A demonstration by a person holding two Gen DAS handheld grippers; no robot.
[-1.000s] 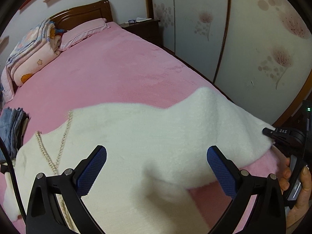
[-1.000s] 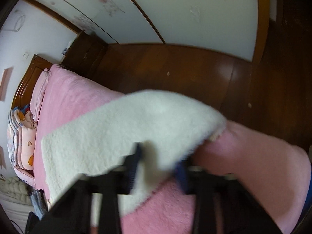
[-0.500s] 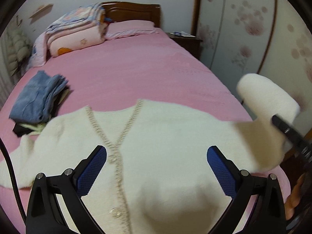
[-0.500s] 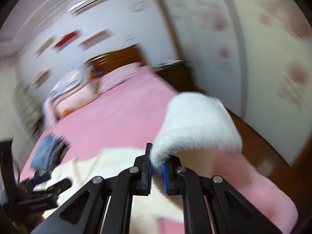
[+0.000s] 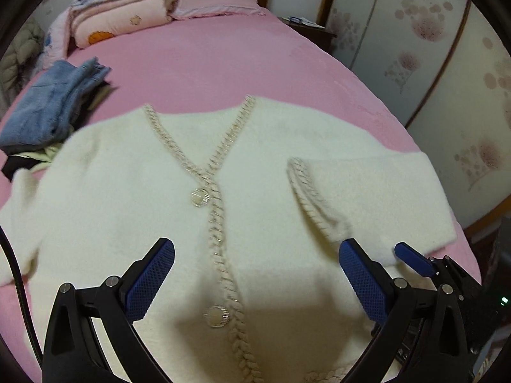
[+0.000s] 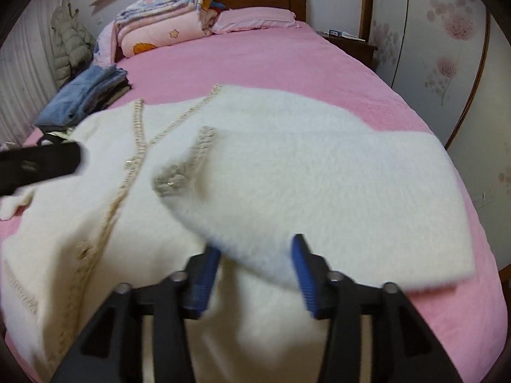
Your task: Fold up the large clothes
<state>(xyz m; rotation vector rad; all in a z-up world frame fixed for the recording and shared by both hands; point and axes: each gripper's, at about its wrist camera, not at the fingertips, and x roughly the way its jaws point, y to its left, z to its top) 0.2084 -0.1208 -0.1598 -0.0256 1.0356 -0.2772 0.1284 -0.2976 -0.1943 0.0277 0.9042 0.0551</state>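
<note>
A fluffy white cardigan point(image 5: 134, 191) with braided trim and round buttons lies front up on the pink bed point(image 5: 207, 57); it also shows in the right wrist view point(image 6: 95, 223). Its right sleeve point(image 5: 377, 191) is folded inward across the body, cuff toward the middle; it also shows in the right wrist view point(image 6: 319, 185). My left gripper point(image 5: 255, 281) is open and empty above the cardigan's lower front. My right gripper point(image 6: 255, 271) is open at the near edge of the folded sleeve, and holds nothing. Its blue fingertip shows at the right of the left wrist view point(image 5: 412, 258).
Folded blue jeans point(image 5: 51, 102) on darker clothes lie at the bed's left side. Folded quilts point(image 6: 159, 32) and a pillow point(image 6: 255, 16) sit at the headboard. A nightstand point(image 6: 348, 41) and wardrobe doors point(image 5: 431, 63) stand to the right. The bed edge drops off right.
My right gripper carried the sleeve over the cardigan's body, laid it down and opened. The left gripper's view swung to face the cardigan front; it stayed open.
</note>
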